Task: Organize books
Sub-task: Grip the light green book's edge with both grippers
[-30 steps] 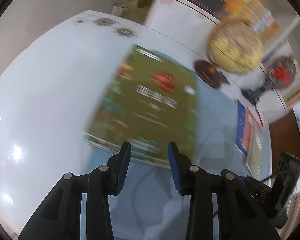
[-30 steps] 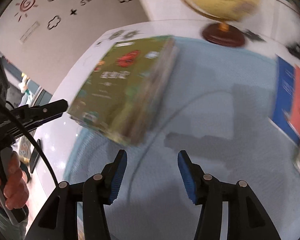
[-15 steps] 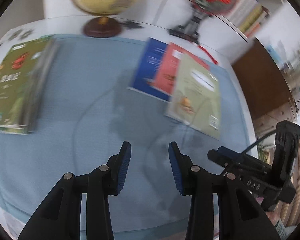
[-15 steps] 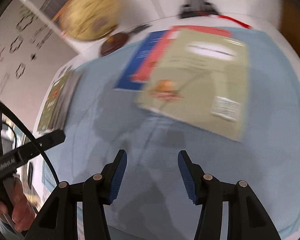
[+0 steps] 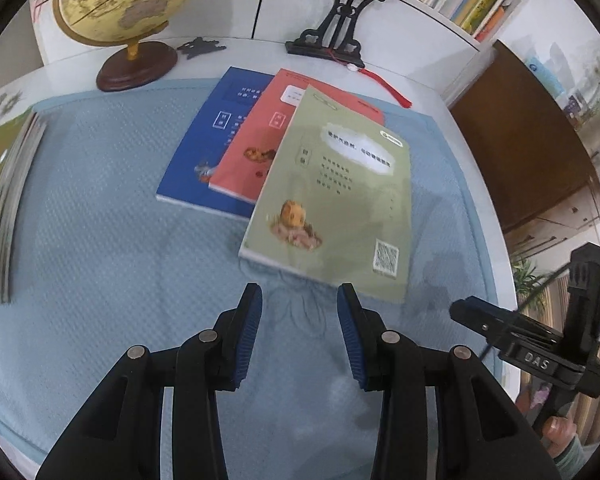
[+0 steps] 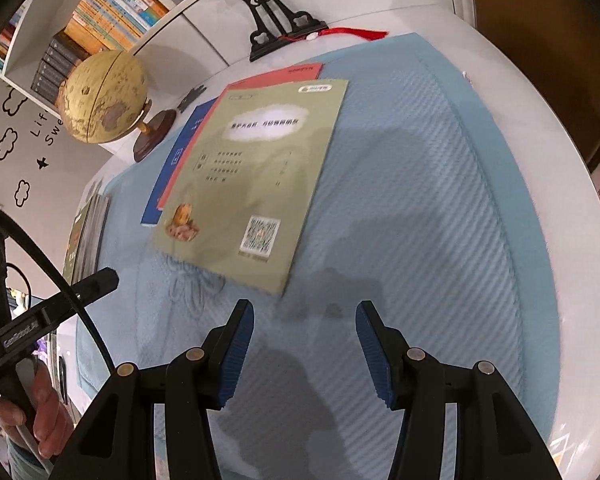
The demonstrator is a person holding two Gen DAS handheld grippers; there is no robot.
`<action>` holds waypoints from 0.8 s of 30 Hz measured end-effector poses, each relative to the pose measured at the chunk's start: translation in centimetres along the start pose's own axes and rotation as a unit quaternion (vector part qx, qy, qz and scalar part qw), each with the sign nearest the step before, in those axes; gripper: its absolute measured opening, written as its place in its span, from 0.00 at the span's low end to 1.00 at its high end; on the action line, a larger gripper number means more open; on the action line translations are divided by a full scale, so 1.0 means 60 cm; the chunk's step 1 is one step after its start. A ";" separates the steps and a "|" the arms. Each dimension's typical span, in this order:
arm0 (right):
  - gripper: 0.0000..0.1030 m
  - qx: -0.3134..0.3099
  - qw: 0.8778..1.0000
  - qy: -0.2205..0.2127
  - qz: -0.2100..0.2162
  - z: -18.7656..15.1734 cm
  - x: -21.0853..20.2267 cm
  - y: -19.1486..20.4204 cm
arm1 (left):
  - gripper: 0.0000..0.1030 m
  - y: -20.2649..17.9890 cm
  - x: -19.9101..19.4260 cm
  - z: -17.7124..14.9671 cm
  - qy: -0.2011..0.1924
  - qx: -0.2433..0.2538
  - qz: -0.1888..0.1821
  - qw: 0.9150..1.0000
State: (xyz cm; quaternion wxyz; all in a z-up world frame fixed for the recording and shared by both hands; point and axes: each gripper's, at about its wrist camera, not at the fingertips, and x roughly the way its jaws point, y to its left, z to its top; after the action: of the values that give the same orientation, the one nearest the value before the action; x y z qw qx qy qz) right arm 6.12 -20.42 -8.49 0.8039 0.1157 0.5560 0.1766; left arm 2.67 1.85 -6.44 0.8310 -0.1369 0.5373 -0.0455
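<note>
- Blue-padded left claw [image 5: 299, 332] hangs over the light blue mat [image 5: 112, 248], jaws apart with nothing between them.
- Right claw [image 6: 305, 350] is likewise apart and empty above the same mat, near the green book's corner.
- Just beyond both claws lies the green book [image 5: 340, 196], flat, overlapping a red book [image 5: 260, 148], which overlaps a blue book [image 5: 208, 140].
- At the mat's left edge sits a separate stack of books [image 5: 4, 200], well apart from the three.
- Farthest back on the white worktop [image 5: 428, 92] stand a globe [image 5: 124, 4] and a black ornamental stand [image 5: 340, 28], with a bookshelf [image 6: 100, 12] behind.
</note>
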 end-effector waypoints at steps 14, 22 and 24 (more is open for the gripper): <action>0.50 -0.030 1.000 -0.004 0.004 0.122 0.093 0.011 | 0.35 0.023 0.108 0.087 0.001 -0.018 0.043 0.999; 0.50 -0.038 0.999 -0.021 0.003 0.150 0.129 0.023 | 0.35 0.019 0.147 0.086 -0.018 -0.015 0.054 0.998; 0.52 -0.043 0.999 -0.024 -0.003 0.145 0.129 0.028 | 0.37 0.010 0.149 0.072 -0.008 -0.009 0.043 0.999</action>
State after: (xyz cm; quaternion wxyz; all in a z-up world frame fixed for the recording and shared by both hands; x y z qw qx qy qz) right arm 16.44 -15.62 -11.38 0.8218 0.0835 0.5286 0.1956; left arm 10.30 1.19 -12.83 0.8354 -0.1217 0.5359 -0.0043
